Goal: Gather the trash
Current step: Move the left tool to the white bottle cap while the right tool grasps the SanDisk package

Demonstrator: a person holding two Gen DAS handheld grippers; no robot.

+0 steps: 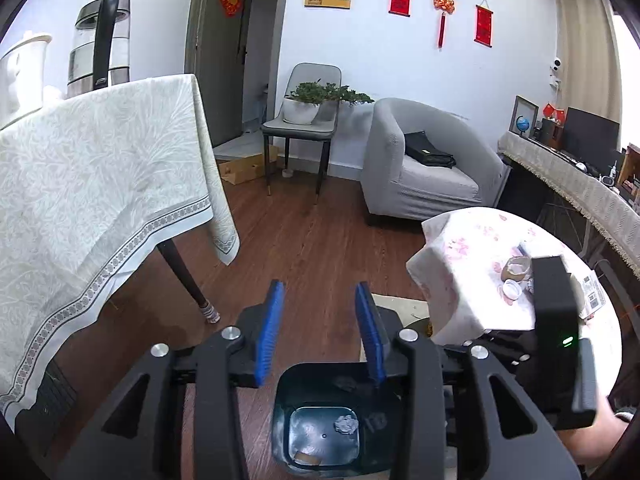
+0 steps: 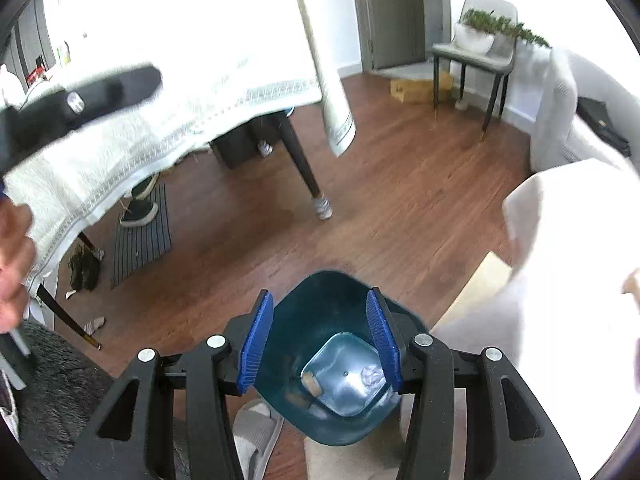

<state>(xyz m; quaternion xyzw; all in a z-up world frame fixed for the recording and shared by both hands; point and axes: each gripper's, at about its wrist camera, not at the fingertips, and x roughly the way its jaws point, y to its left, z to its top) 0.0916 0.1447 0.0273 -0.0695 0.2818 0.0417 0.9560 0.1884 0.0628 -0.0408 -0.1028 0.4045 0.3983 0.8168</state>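
A dark teal trash bin (image 1: pixel 320 420) stands on the wood floor below both grippers; it also shows in the right wrist view (image 2: pixel 336 320). Inside lie a crumpled white wad (image 1: pixel 346 424) (image 2: pixel 371 374) and a brown scrap (image 1: pixel 307 459) (image 2: pixel 311 384). My left gripper (image 1: pixel 320 292) is open and empty above the bin. My right gripper (image 2: pixel 320 304) is open and empty right over the bin's mouth. A small round table (image 1: pixel 480 236) with a floral cloth carries a small jar (image 1: pixel 518 268) and a white lid (image 1: pixel 512 290).
A large table with a white patterned cloth (image 1: pixel 100 184) (image 2: pixel 180 80) stands to the left, its leg (image 1: pixel 188 280) (image 2: pixel 304 164) near the bin. A grey armchair (image 1: pixel 424 160), a chair with a plant (image 1: pixel 304 120), shoes on a mat (image 2: pixel 140 216) and a slipper (image 2: pixel 256 432) are around.
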